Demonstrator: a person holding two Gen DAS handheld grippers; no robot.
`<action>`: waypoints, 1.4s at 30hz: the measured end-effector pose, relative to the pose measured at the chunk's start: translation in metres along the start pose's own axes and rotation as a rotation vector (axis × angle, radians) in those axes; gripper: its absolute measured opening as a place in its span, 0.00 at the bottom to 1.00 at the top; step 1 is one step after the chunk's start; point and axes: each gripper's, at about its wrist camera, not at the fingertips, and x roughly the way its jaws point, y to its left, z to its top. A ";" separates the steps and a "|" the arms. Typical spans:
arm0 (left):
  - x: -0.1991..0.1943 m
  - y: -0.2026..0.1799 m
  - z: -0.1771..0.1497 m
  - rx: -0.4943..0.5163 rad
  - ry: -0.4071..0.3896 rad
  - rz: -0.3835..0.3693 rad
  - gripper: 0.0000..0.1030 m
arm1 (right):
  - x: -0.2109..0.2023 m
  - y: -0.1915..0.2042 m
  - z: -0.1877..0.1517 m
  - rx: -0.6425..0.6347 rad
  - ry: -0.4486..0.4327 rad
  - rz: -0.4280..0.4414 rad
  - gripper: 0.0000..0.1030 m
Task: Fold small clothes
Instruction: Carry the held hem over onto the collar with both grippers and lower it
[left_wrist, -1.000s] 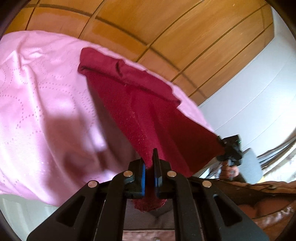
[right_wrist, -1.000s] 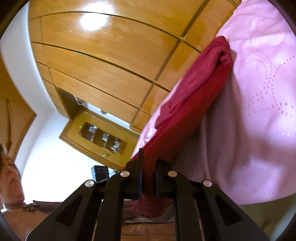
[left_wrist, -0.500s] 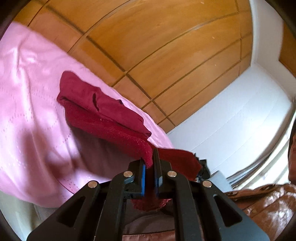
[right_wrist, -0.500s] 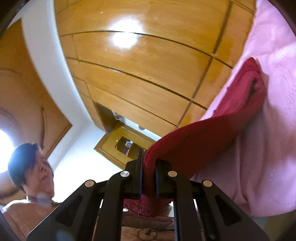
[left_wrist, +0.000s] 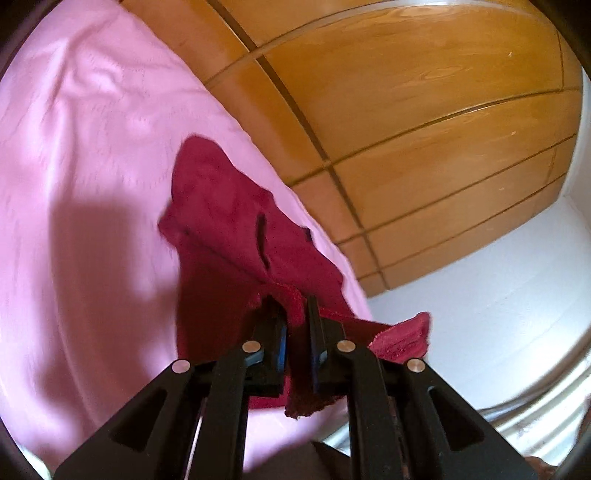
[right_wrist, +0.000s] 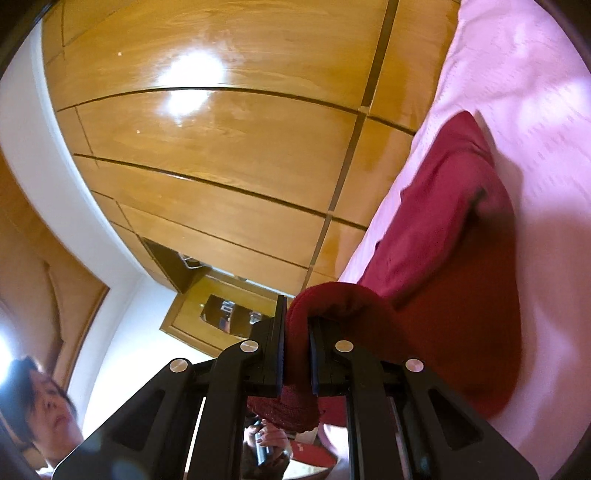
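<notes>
The left gripper (left_wrist: 297, 325) is clamped on an edge of the red garment (left_wrist: 229, 221). The right gripper (right_wrist: 297, 328) pinches another edge of it (right_wrist: 443, 229). The garment lies mid-frame on the pink sheet (left_wrist: 85, 147).

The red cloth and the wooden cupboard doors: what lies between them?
Only the pink bedspread separates the red cloth from the wooden doors, seen in both wrist views.
</notes>
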 end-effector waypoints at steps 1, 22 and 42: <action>0.004 -0.001 0.006 0.010 -0.001 0.020 0.07 | 0.004 -0.001 0.006 0.000 -0.005 -0.006 0.09; 0.091 0.021 0.103 -0.050 -0.172 0.332 0.76 | 0.039 -0.088 0.073 0.274 -0.269 -0.199 0.41; 0.110 -0.028 0.072 0.304 -0.218 0.604 0.87 | 0.183 0.039 0.016 -0.932 0.061 -1.124 0.90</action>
